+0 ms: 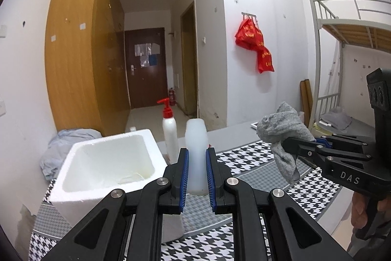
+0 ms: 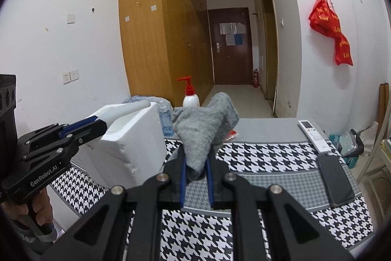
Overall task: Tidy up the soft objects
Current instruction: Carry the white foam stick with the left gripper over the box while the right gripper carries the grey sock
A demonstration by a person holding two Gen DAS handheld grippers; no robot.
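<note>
I counted two grippers, my left gripper [image 1: 197, 170] and my right gripper [image 2: 195, 177], each with two blue-padded fingers. There was one translucent white bottle [image 1: 196, 155] and one gray cloth [image 2: 205, 131]. One white foam box [image 1: 107, 163] stood on the one houndstooth table cover [image 2: 268, 158]. I saw one pump bottle with a red top [image 1: 169, 129] and one small blue spray bottle [image 2: 165, 119] (half hidden behind the box). To the right lay one white remote [image 2: 314, 136] and one dark phone [image 2: 336, 180]. On the far wall hung red bags [image 1: 255, 43], at least two, though I could not separate them. One pale blue bundle of fabric [image 1: 66, 146] sat behind the box.
</note>
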